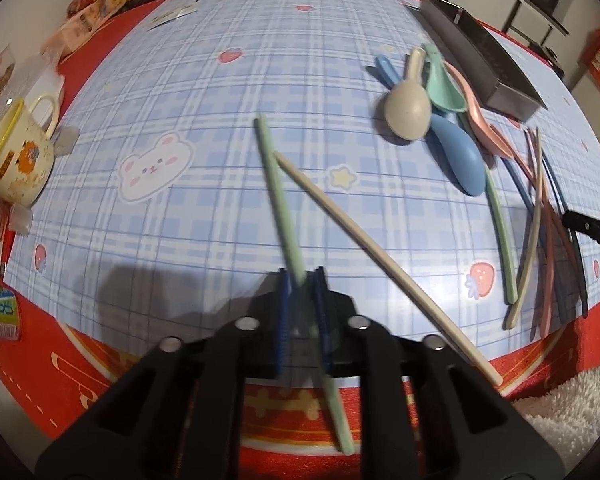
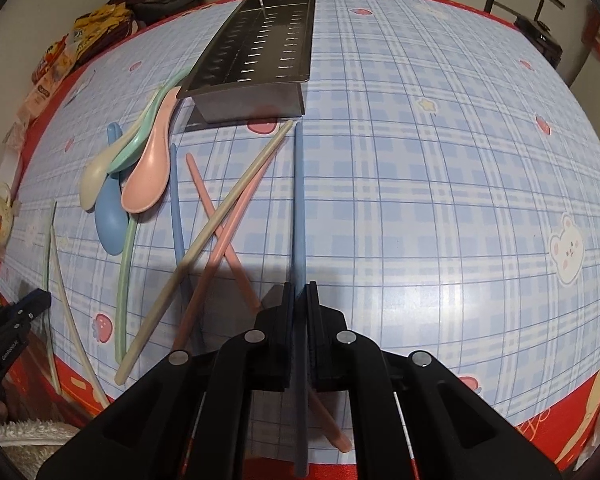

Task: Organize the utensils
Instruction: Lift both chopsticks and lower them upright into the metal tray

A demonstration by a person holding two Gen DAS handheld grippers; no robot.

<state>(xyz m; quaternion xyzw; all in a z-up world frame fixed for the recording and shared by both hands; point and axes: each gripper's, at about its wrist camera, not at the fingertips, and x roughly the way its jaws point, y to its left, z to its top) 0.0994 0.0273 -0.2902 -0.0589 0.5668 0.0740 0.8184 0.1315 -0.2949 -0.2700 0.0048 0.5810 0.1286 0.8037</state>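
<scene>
1. Currently left gripper (image 1: 300,280) is clamped on the green chopstick (image 1: 274,184), beige chopstick (image 1: 380,256) just beside.
2. Right gripper (image 2: 299,292) is closed on the blue chopstick (image 2: 299,200).
3. Spoons (image 2: 140,176) touch the steel tray (image 2: 260,92).
4. No legible writing.

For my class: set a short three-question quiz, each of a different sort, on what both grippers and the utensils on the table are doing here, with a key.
1. True or false: the metal tray already holds chopsticks.
2. Multiple choice: the right gripper is shut on (a) a pink spoon, (b) a blue chopstick, (c) a mug.
3. Fill in: the left gripper is shut on a ___ chopstick.

Key
1. False: its slotted compartments look empty.
2. b: the blue chopstick runs between the closed fingers.
3. Green: the green chopstick sits between the pads, beside a loose beige chopstick.
</scene>
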